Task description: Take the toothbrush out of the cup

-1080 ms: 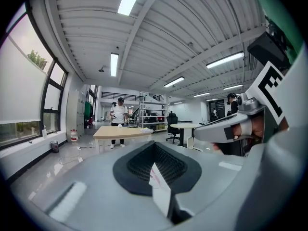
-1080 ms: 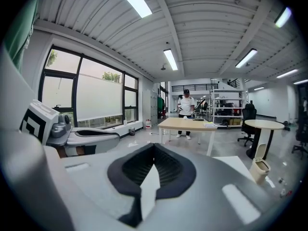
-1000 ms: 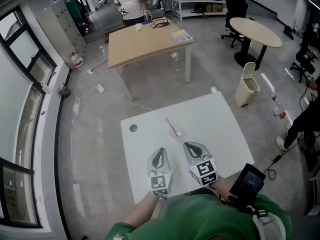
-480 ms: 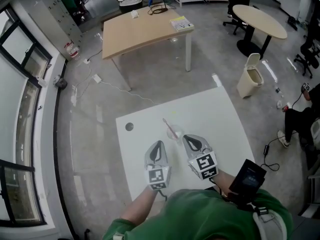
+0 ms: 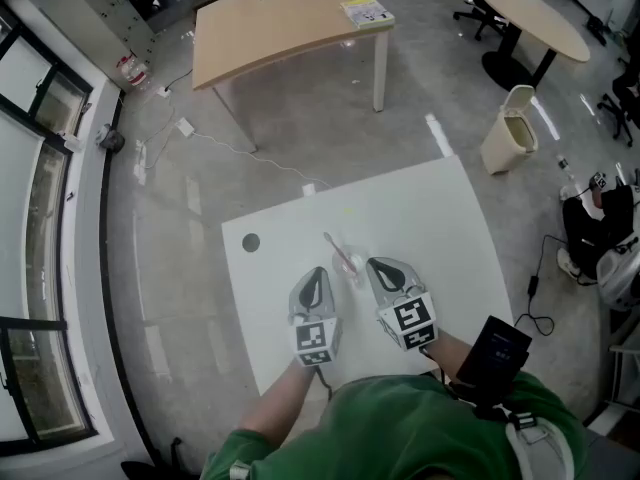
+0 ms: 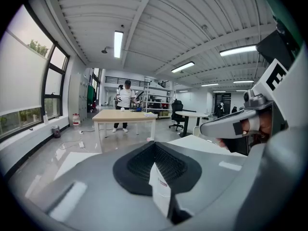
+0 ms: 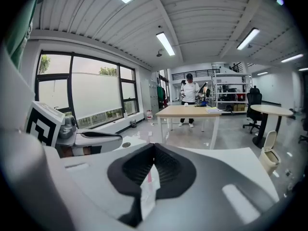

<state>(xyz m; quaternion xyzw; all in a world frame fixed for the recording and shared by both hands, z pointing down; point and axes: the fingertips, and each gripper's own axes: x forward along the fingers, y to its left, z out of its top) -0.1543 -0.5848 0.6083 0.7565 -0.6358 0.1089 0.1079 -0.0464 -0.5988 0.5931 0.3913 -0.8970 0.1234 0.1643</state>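
Observation:
A clear cup (image 5: 352,267) stands on the white table (image 5: 430,223), and a pink and white toothbrush (image 5: 337,250) leans out of it toward the far left. My left gripper (image 5: 317,274) is shut and lies just left of the cup, with nothing between its jaws. My right gripper (image 5: 379,266) is also shut and empty, just right of the cup. In the left gripper view my left gripper (image 6: 155,146) shows closed jaws, and the right gripper's body (image 6: 231,125) sits to its right. The right gripper (image 7: 154,148) in its own view likewise shows closed jaws. Neither gripper view shows the cup.
A dark round hole (image 5: 251,242) marks the table's far left corner. Beyond the table are a wooden table (image 5: 280,23), a bin (image 5: 506,128) and a round table (image 5: 545,18). A person (image 6: 126,97) stands by the wooden table. A black device (image 5: 493,356) rides on my right forearm.
Both grippers have moved forward over the white table and now flank the cup. They stayed shut. The cup and toothbrush have not moved.

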